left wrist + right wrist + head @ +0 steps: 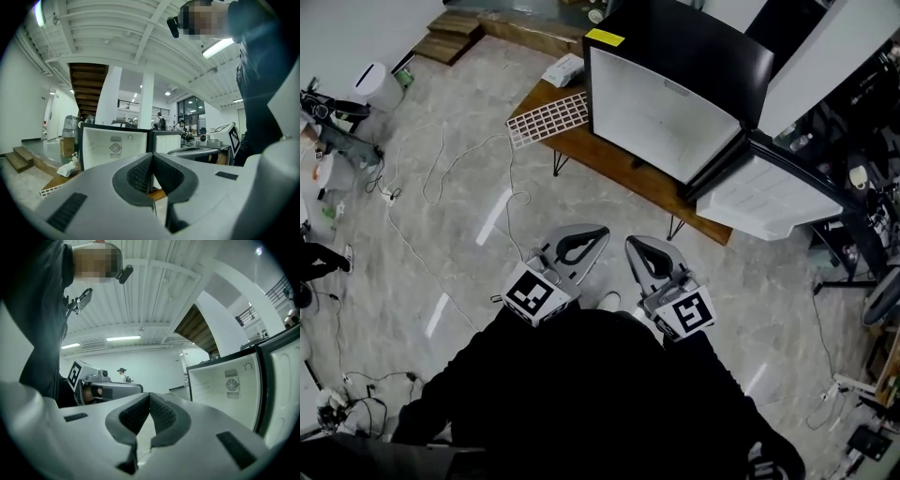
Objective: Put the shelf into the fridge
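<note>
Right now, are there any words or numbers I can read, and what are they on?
No text can be read.
Yellow sticker on the fridge top: too small to read.
Square markers on the left gripper and right gripper: patterns, no letters.

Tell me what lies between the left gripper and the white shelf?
Head view: between left gripper and shelf, floor crossed by a thin white cable.

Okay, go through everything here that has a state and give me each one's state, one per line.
fridge: open, no shelf inside
fridge door: swung wide open
shelf: lying flat on the table beside the fridge, not held
left gripper: shut, empty
right gripper: shut, empty
</note>
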A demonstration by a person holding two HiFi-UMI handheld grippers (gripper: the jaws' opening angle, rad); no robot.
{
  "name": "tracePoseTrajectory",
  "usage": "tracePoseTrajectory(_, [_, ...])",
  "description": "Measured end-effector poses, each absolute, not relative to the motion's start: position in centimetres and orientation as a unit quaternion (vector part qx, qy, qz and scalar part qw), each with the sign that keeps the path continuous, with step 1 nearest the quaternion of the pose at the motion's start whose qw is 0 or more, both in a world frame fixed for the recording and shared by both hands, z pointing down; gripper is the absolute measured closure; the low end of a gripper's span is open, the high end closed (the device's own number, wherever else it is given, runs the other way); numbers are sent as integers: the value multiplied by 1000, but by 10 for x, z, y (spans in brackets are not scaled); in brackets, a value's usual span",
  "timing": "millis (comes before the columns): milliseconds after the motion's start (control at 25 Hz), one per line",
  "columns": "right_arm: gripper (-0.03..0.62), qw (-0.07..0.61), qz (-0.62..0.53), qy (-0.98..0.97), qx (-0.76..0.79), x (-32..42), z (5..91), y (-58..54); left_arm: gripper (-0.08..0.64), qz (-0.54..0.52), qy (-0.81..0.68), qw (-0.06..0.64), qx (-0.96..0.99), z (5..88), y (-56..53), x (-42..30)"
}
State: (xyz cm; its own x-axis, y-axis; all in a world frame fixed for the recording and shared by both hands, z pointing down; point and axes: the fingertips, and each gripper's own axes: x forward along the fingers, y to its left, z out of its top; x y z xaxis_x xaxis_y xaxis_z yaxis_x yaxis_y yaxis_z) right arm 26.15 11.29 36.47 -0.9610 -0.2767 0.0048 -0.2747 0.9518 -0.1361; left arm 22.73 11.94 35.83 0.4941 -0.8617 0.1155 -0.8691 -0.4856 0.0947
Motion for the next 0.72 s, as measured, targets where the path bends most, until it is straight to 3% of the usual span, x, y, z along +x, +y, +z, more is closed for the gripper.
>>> tracePoseTrajectory(720, [591, -42, -50, 994, -82, -17, 384, 72, 555, -15, -579, 80, 812, 384, 84, -59])
